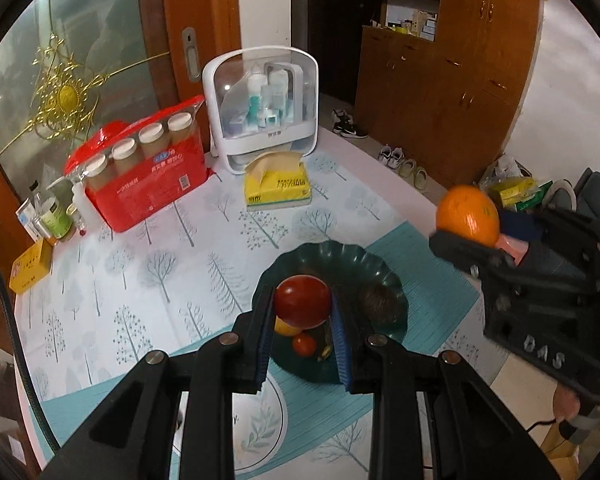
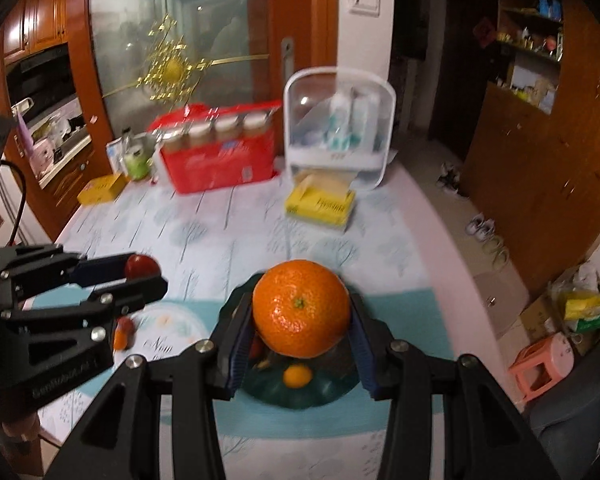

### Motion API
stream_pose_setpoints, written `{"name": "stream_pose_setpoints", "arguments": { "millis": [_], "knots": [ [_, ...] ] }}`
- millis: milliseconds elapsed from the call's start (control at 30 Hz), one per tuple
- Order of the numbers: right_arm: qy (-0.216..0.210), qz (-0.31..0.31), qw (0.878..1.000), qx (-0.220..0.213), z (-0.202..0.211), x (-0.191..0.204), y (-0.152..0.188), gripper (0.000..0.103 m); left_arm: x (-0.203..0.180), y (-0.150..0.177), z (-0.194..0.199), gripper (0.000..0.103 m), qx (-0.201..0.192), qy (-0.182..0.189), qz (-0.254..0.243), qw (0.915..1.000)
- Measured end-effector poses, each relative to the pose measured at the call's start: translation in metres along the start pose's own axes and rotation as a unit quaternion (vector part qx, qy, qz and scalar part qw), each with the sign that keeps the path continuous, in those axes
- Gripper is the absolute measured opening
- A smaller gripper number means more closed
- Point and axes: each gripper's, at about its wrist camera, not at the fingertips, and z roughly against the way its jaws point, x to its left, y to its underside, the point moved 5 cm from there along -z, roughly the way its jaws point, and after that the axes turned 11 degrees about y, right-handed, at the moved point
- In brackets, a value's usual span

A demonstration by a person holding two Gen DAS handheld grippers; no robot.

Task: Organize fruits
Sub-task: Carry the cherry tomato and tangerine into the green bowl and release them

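Left gripper (image 1: pixel 303 304) clamped on a red apple (image 1: pixel 302 300), held in the air above the dark green bowl (image 1: pixel 380 264) on the tree-patterned tablecloth (image 1: pixel 140 272). Right gripper (image 2: pixel 300 312) clamped on an orange (image 2: pixel 301 308), also lifted over that bowl. Down in the bowl: a small orange fruit (image 2: pixel 297 376) and a small red one (image 1: pixel 304 345).

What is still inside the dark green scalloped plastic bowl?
In the dark green scalloped bowl: a small red fruit, a yellow-orange fruit and a brown fuzzy one. The held red apple and left gripper cover the rest.
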Motion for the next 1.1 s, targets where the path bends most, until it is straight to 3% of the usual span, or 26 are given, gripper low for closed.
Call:
{"name": "stream_pose_setpoints", "arguments": {
  "millis": [167, 300, 700, 867, 1100],
  "knots": [
    [0.015, -0.004, 1.000, 0.001, -0.019, -0.015, -0.025, 0.045, 0.001, -0.007, -0.012, 0.025, 0.009, 0.001, 0.001, 1.0000],
    [0.019, -0.006, 1.000, 0.023, -0.047, -0.015, -0.025, 0.045, 0.012, 0.003, -0.041, 0.025, 0.036, 0.001, 0.013, 0.9993],
    [0.010, -0.016, 0.991, 0.136, -0.154, 0.001, 0.032, 0.045, 0.044, 0.057, -0.134, 0.025, 0.111, 0.007, 0.036, 0.9931],
    [0.003, -0.028, 0.983, 0.182, -0.193, 0.009, 0.061, 0.045, 0.050, 0.072, -0.163, 0.025, 0.140, 0.029, 0.049, 0.9885],
    [0.007, -0.045, 0.977, 0.209, -0.230, 0.010, 0.076, 0.045, 0.040, 0.086, -0.194, 0.025, 0.166, 0.052, 0.034, 0.9841]
  ]
}}
